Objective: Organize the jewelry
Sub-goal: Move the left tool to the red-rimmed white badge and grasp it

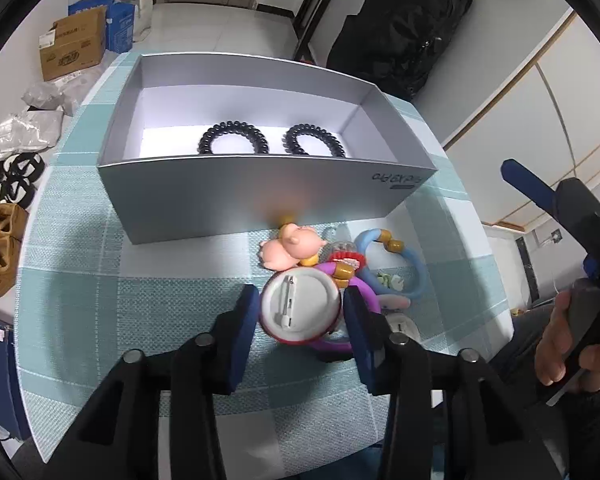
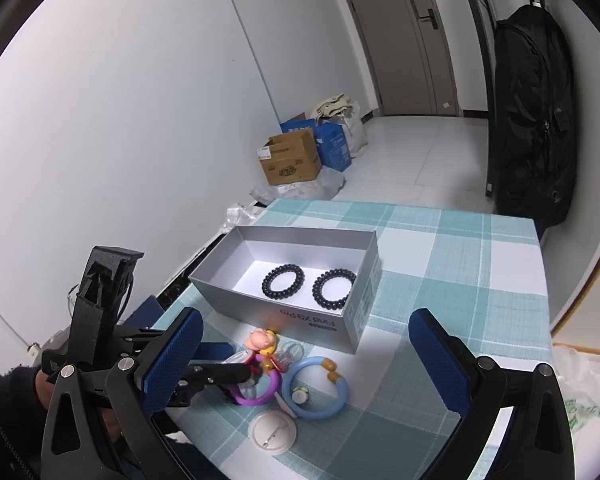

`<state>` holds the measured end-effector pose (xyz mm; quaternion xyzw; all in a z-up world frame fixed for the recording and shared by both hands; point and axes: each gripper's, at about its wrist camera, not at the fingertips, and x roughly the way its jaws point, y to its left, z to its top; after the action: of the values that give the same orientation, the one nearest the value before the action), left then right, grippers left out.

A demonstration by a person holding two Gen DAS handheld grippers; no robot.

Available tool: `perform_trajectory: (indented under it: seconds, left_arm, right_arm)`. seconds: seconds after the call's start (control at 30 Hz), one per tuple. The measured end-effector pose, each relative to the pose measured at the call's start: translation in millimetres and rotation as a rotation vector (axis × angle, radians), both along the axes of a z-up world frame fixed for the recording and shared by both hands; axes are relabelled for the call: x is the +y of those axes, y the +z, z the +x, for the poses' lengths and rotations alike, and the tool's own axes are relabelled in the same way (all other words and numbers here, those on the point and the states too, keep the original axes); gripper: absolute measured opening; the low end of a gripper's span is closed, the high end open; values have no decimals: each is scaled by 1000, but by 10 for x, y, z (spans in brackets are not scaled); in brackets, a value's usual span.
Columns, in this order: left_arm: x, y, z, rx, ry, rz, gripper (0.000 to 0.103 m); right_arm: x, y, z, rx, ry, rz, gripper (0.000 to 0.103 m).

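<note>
A grey open box [image 1: 236, 196] [image 2: 342, 330] on the checked tablecloth holds two black coil hair ties [image 1: 233, 137] [image 1: 314, 140] [image 2: 283, 281] [image 2: 334, 289]. In front of it lies a pile: a pink pig charm [image 1: 296, 246] [image 2: 262, 341], a purple ring [image 1: 366, 300] [image 2: 256, 396], a blue ring [image 1: 414, 268] [image 2: 315, 388] and a second white badge [image 2: 272, 430]. My left gripper [image 1: 300, 312] [image 2: 236, 372] has its blue pads on both sides of a white round pin badge [image 1: 300, 306], touching its edges. My right gripper [image 2: 304, 364] is open and empty above the pile; it shows at the right edge of the left wrist view [image 1: 560, 208].
The table [image 1: 80, 280] has a teal and white checked cloth. Cardboard and blue boxes [image 2: 296, 156] stand on the floor by the wall. A black bag [image 2: 532, 120] hangs at the right. Shoes and plastic bags [image 1: 8, 216] lie on the floor at the left.
</note>
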<state>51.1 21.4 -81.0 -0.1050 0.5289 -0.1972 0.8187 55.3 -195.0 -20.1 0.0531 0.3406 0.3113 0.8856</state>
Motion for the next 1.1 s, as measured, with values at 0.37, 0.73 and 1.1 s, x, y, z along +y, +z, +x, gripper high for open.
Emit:
perform_trajectory:
  seconds: [0.37, 0.73, 1.1]
  left_arm:
    - [34, 15, 7, 9, -4, -16, 31]
    - [60, 64, -28, -4, -13, -4, 21]
    - [249, 225, -42, -26, 26, -142, 20]
  right_arm:
    - [-45, -16, 30, 14, -16, 11, 103]
    - [-51, -92, 21, 45, -26, -4, 103]
    - [-80, -236, -29, 126, -60, -33, 103]
